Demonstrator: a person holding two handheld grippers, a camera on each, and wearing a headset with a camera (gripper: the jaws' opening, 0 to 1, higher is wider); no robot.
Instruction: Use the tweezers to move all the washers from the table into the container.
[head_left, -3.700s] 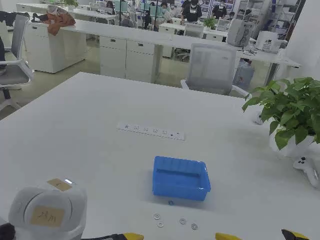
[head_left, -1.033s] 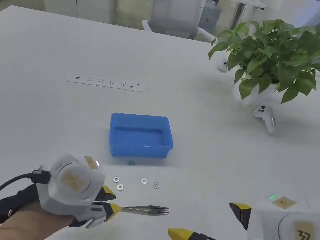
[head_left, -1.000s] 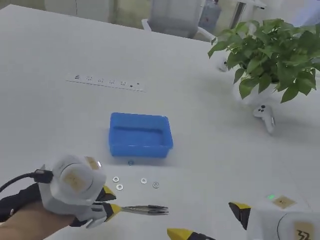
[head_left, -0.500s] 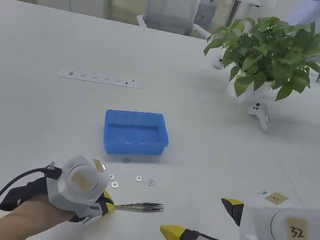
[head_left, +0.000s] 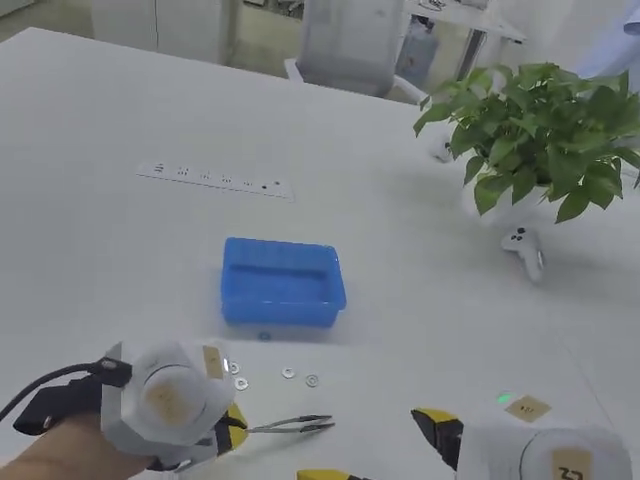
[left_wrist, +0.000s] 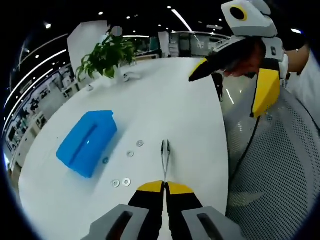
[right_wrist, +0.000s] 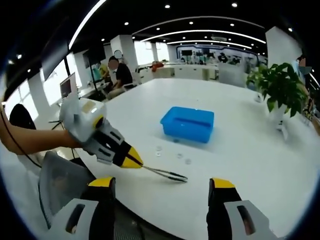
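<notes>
Tweezers (left_wrist: 164, 162), clamped in left gripper (left_wrist: 165, 186) fingers (left_wrist: 149, 189), point straight ahead; right gripper (right_wrist: 161, 183) fingers (right_wrist: 102, 184) apart.

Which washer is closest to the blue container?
The small blue washer, just off the container near wall; the four silver washers lie farther out, toward the tweezers.

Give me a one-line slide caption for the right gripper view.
Left gripper holds tweezers near loose washers lying beside the blue container; right gripper open in the foreground.

No text or number is clearly legible.
</notes>
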